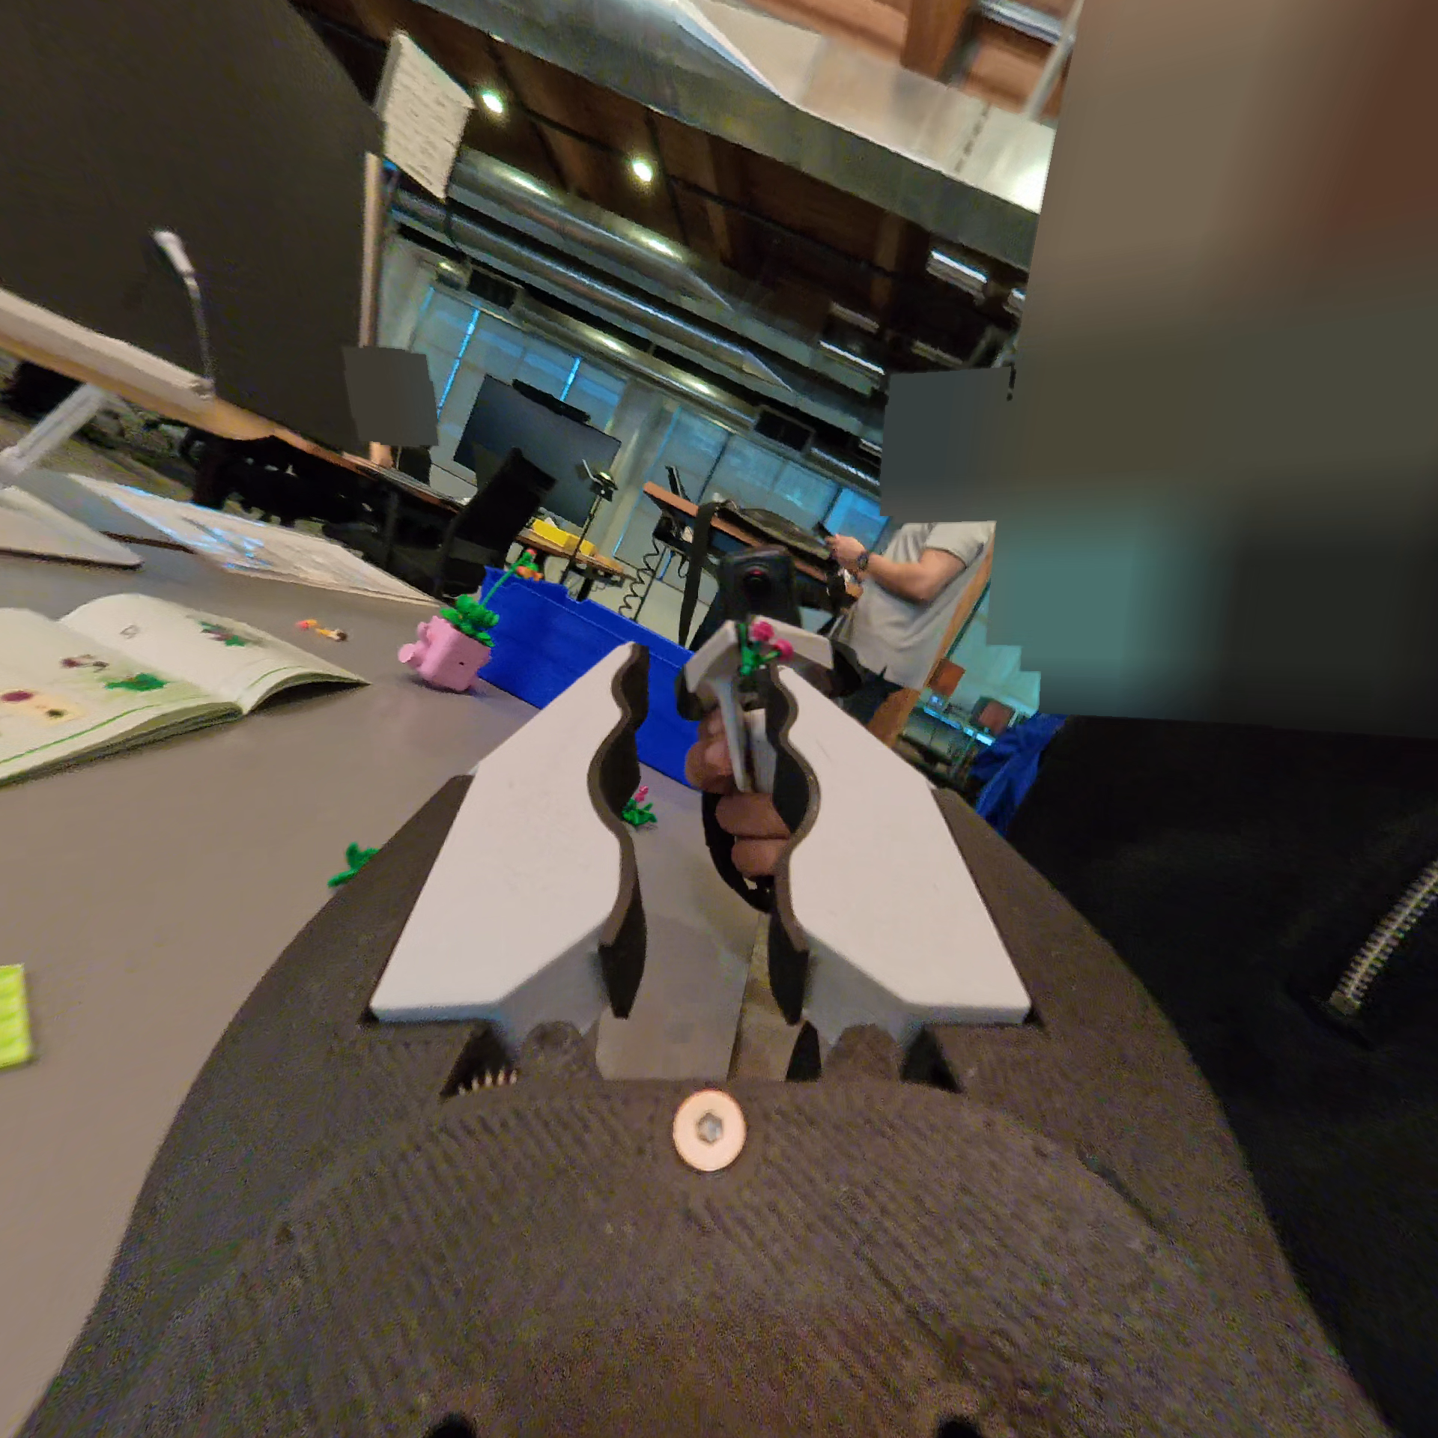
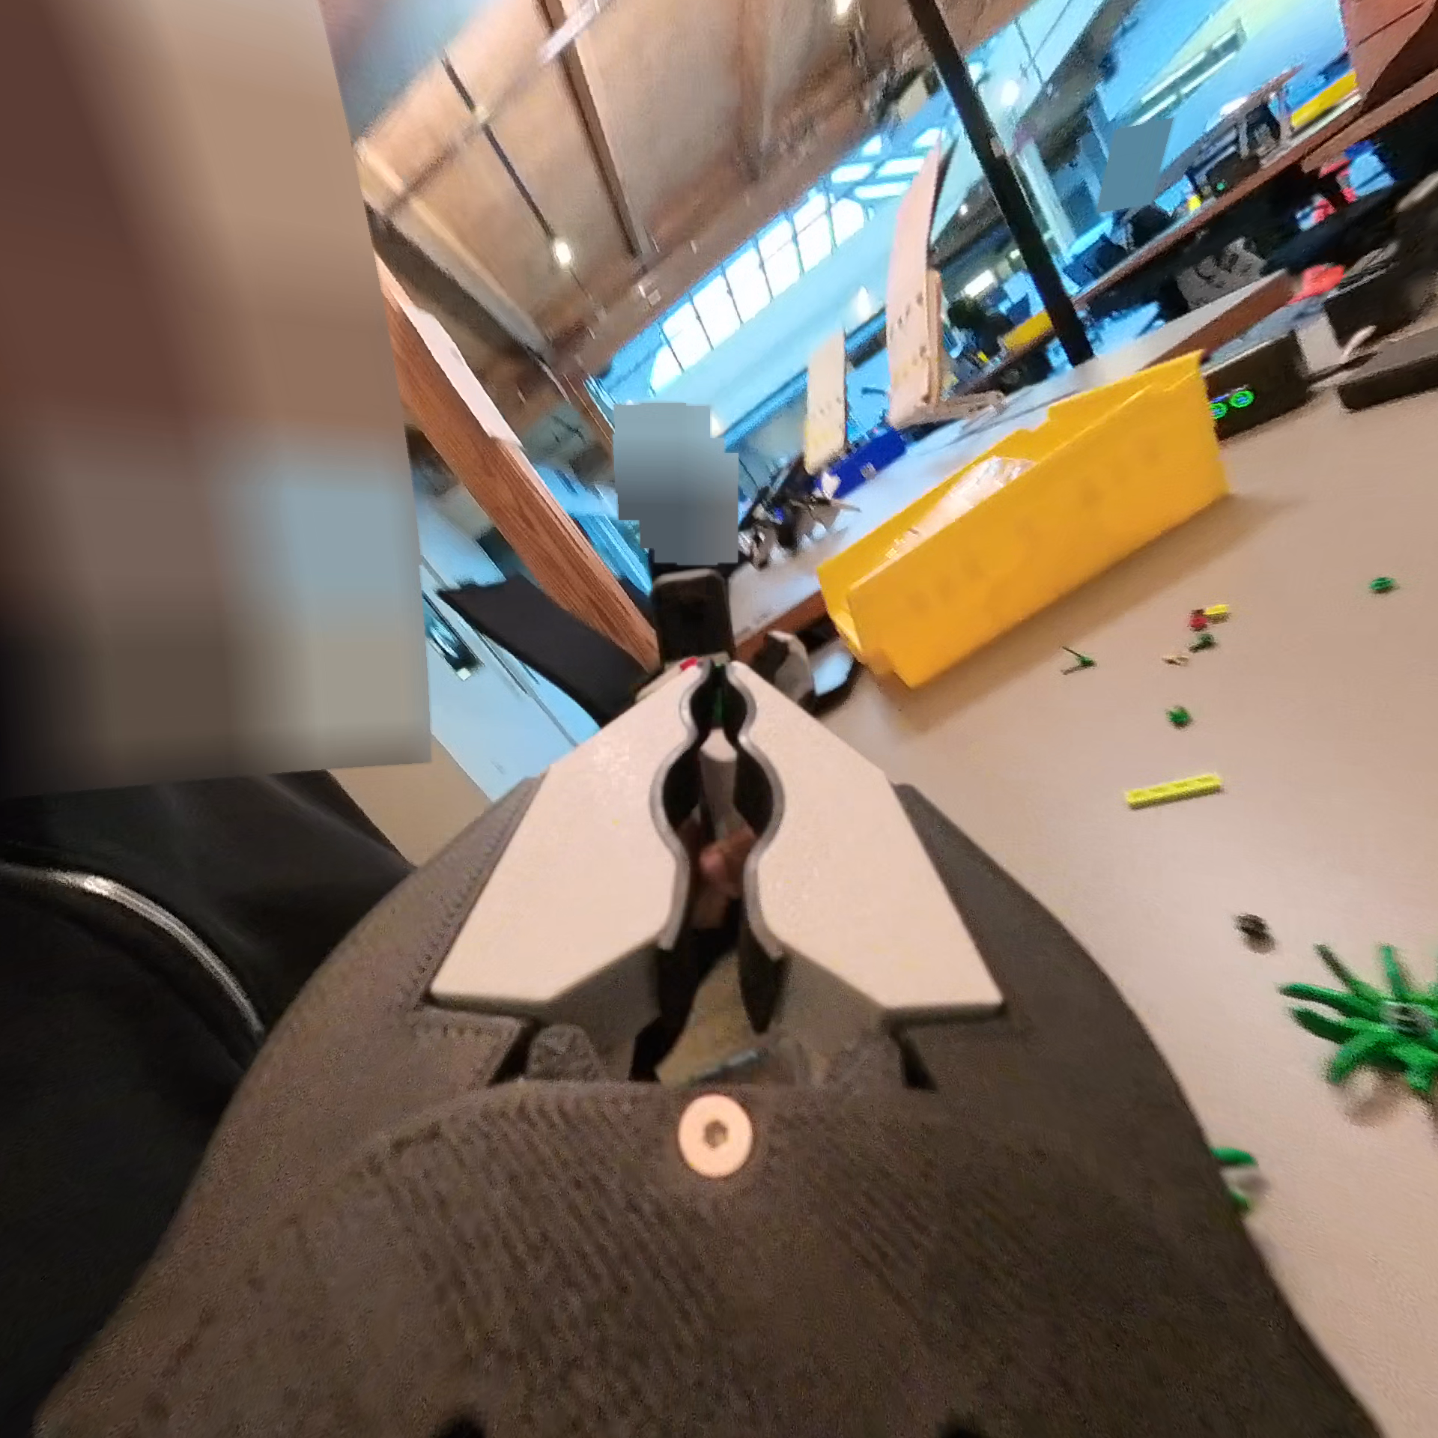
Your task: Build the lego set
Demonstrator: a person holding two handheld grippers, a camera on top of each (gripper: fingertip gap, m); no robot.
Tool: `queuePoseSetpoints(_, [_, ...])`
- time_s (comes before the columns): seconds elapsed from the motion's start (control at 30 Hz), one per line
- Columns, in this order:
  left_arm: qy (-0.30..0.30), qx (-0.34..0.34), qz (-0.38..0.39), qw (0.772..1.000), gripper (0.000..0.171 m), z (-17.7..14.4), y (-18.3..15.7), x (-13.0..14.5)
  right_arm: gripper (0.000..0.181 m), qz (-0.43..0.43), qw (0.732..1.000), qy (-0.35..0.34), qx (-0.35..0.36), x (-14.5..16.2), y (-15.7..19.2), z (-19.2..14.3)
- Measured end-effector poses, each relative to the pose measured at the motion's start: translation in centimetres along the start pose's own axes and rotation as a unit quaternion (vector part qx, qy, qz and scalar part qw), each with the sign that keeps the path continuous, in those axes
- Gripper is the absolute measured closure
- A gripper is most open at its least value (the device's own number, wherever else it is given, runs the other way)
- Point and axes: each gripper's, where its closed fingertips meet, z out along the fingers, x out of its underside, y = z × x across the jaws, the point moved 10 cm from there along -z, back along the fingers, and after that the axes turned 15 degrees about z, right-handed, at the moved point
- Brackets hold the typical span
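The left tool (image 1: 704, 669) fills the lower half of the left wrist view, released, with a plain gap between its 2 grey fingers (image 1: 545, 825) and nothing in it. Through that gap, at the centre of the frame, the right tool (image 1: 759, 657) faces the camera, held by a hand (image 1: 739, 809) and clenched on a small flower sprig (image 1: 759, 646) with a green stem and pink blooms.

In the right wrist view the right tool (image 2: 717, 689) shows its tips pinched together at the centre of the frame, with a thin green stem (image 2: 717, 696) caught between them.

The lego parts are spread over the grey desk (image 1: 194, 895). At centre left of the left view a pink pot model (image 1: 447, 657) with green leaves stands just beside a blue bin (image 1: 568, 646). An open instruction booklet (image 1: 132, 677) lies at the left edge, and a small green and pink piece (image 1: 640, 809) shows between the left tool's fingers farther off on the desk.

In the right view a yellow bin (image 2: 1035, 529) lies at the upper right, tipped on its side. Loose small pieces (image 2: 1202, 622) are scattered in front of it, with a flat yellow plate (image 2: 1173, 790) at centre right and a spiky green leaf piece (image 2: 1369, 1027), blurred, at the right edge.

A person (image 1: 910, 599) in a grey shirt stands in the background right of centre in the left view.
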Motion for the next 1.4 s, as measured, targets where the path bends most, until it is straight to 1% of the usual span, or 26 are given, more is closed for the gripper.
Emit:
queuePoseSetpoints(0.07, [0.008,0.008,0.029,1.000,0.144,1.1,-1.1,0.2,0.181,0.030,0.999,-0.012,-0.021,0.5,-0.3,0.5])
queuePoseSetpoints(0.13, [0.019,-0.004,0.049,0.999,0.145,1.8,-1.8,0.3,0.181,0.056,0.998,-0.015,-0.036,1.0,-0.5,1.1])
queuePoseSetpoints(0.23, [0.013,-0.028,0.068,0.997,0.154,1.7,-2.1,0.2,0.181,0.084,0.995,-0.023,-0.052,1.3,-0.7,1.6])
queuePoseSetpoints(0.3, [0.004,-0.030,0.065,0.997,0.162,1.4,-2.0,0.0,0.181,0.086,0.995,-0.022,-0.050,1.4,-0.8,1.9])
queuePoseSetpoints(0.33, [0.005,-0.026,0.058,0.998,0.163,1.4,-1.9,0.1,0.181,0.085,0.995,-0.023,-0.049,1.5,-0.8,2.0])
queuePoseSetpoints(0.47, [-0.009,0.003,0.013,1.000,0.162,1.3,-1.6,0.3,0.181,0.083,0.995,-0.022,-0.050,1.5,-0.7,2.3])
queuePoseSetpoints(0.6, [-0.030,0.030,-0.068,0.997,0.161,1.4,-0.9,0.8,0.181,0.075,0.996,-0.024,-0.048,1.5,-0.6,2.3])
queuePoseSetpoints(0.73, [-0.059,0.082,-0.165,0.981,0.163,1.6,-0.3,1.6,0.181,0.066,0.996,-0.020,-0.053,1.4,-0.6,2.3])
queuePoseSetpoints(0.8, [-0.074,0.111,-0.201,0.970,0.168,1.7,-0.2,1.8,0.181,0.062,0.996,-0.016,-0.056,1.4,-0.5,2.3])
queuePoseSetpoints(0.87, [-0.082,0.129,-0.229,0.961,0.168,1.8,-0.1,2.1,0.181,0.059,0.996,-0.011,-0.058,1.4,-0.4,2.3])
queuePoseSetpoints(1.1, [-0.105,0.161,-0.277,0.941,0.167,2.0,0.1,2.5,0.181,0.033,0.998,-0.005,-0.057,1.3,-0.1,2.3])
queuePoseSetpoints(1.3, [-0.121,0.176,-0.314,0.925,0.167,2.1,0.2,2.9,0.181,-0.034,0.999,0.000,-0.027,1.2,0.6,2.3])
queuePoseSetpoints(1.4, [-0.121,0.172,-0.320,0.924,0.168,2.0,0.3,3.0,0.181,-0.072,0.997,0.005,-0.004,1.1,0.9,2.3])
